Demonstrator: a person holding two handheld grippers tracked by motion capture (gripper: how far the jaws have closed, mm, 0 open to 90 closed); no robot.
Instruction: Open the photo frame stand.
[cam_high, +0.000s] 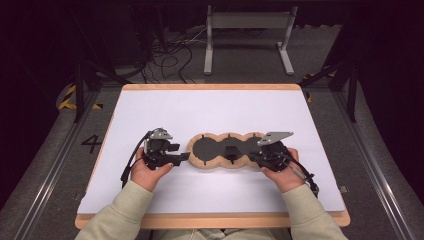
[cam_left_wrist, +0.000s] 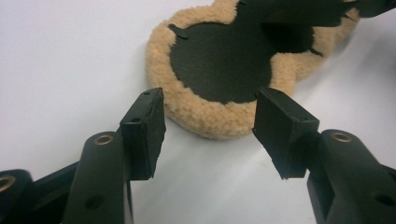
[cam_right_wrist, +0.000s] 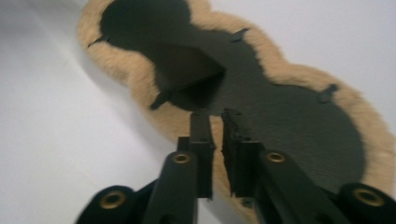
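**A:** Start nearest you. What do I have at the hands?

**B:** On my side of the white table (cam_high: 150, 210) I see both sleeves coming in. My left hand (cam_high: 145, 172) holds the left gripper (cam_left_wrist: 209, 135), and looking along it the jaws stand apart with bare table between the pads; nothing is in them. The near lobe of the fleece pad (cam_left_wrist: 205, 119) lies just beyond the tips, not touched.

**A:** And the other side?

**B:** My right hand (cam_high: 282, 175) carries the right gripper (cam_right_wrist: 217, 122). Its jaws are nearly together, with only a thin slit left between them. They sit over the pad's near edge, at the fleece rim and the black face. I can't make out any flap or edge caught in the slit, so I'd call it not gripping.

**A:** Where does the pad lie?

**B:** From above, the fleece pad (cam_high: 226, 136) lies flat in the middle of the table, between the two grippers: three joined round lobes in a row, tan fleece around a black centre. In the right gripper view a small black flap (cam_right_wrist: 187, 70) stands up from the black face near the middle lobe.

**A:** Anything beyond it?

**B:** Past the table's far edge, a grey metal frame (cam_high: 247, 37) stands on the floor beside loose cables (cam_high: 170, 60).
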